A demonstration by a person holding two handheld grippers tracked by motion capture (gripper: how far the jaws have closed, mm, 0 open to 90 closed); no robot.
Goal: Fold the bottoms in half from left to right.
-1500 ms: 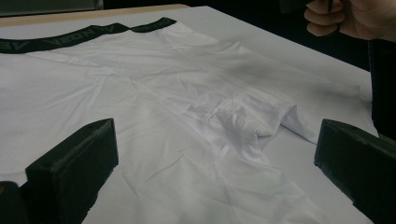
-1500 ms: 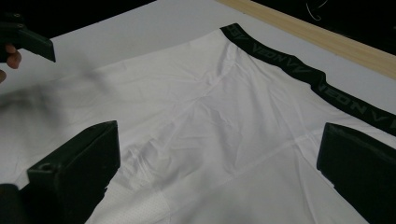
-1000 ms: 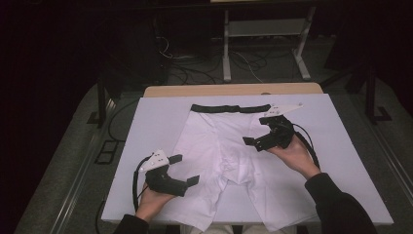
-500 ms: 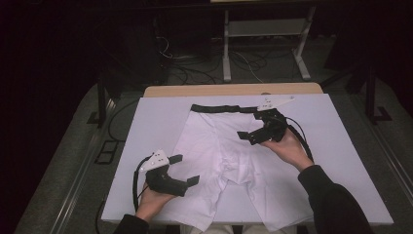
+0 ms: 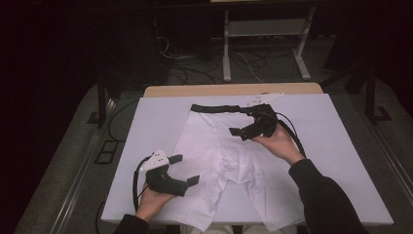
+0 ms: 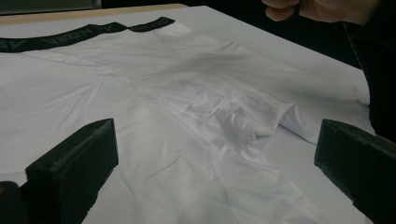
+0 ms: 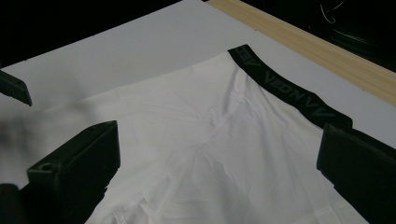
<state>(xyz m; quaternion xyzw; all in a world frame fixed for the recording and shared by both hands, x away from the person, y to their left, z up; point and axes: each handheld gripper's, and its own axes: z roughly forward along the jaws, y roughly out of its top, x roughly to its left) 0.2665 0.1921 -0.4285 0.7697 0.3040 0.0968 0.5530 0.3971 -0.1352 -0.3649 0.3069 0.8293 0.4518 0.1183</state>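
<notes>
Room: dark all round, with cables and a stand's legs showing beyond the far edge; you are working at a wooden table [image 5: 234, 89] under a white cover [image 5: 341, 146].
Shorts [image 5: 224, 156]: white, lying flat and face up in the middle of the cover, black waistband [image 5: 216, 108] toward the far edge, both legs running toward you and hanging a little over the near edge.
Cloth state: mostly smooth; in the left gripper view a patch of creases [image 6: 233, 123] is sitting at the crotch. No fold is showing anywhere yet.
Left gripper [image 5: 184, 169]: you are holding it low over the near left leg, by the outer hem. Jaws are standing wide apart with nothing between them; cloth is lying under them, not pinched.
Right gripper [image 5: 242, 122]: you are holding it over the waistband's right end. Jaws are likewise spread, gripping nothing; in the right gripper view the waistband [image 7: 289, 91] is running past the right jaw.
Done: shorts are laid out and spread.
Left: judging by the two positions, you are lining up a grab at the hem and the waistband corner; every grip and fold is waiting to be made.
Watch: crotch creases may carry into a fold.
</notes>
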